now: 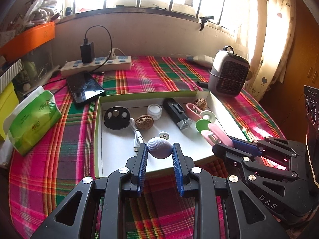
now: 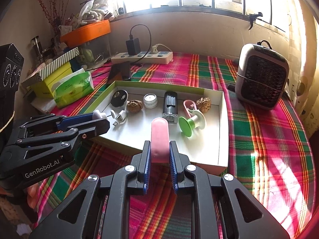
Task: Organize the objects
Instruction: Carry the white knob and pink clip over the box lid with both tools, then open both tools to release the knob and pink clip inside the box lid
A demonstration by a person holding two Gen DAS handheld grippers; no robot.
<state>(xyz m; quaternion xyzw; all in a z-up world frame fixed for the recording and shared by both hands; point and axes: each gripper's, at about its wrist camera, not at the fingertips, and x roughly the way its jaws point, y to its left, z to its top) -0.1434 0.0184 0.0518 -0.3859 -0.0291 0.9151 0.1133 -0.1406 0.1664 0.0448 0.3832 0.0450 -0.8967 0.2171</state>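
1. Plaid cloth in pink, green and orange covers the counter under a bright window; a shallow white tray with a green rim sits in the middle, with a small fan heater behind it on the right and a power strip near the wall.

2. Left tongs are clamped on a grey-lilac egg-shaped thing — the blue pads press it on both sides, over the near part of the tray.

3. Right tongs are closed tight on a pink oblong piece, which sticks out past the tips above the tray's near edge.

4. Already lying in the tray: a black round holder, two walnuts, a small white jar, a black clip-on device, a green spool and a white cable.

5. Both pieces look lifted clear of the tray floor, so the step in hand is probably carrying them to their places.

6. To do it well, keep each grip steady — the egg is round and could squirt out if the pads slacken — and hold the two tongs apart so they do not knock together over the crowded tray.
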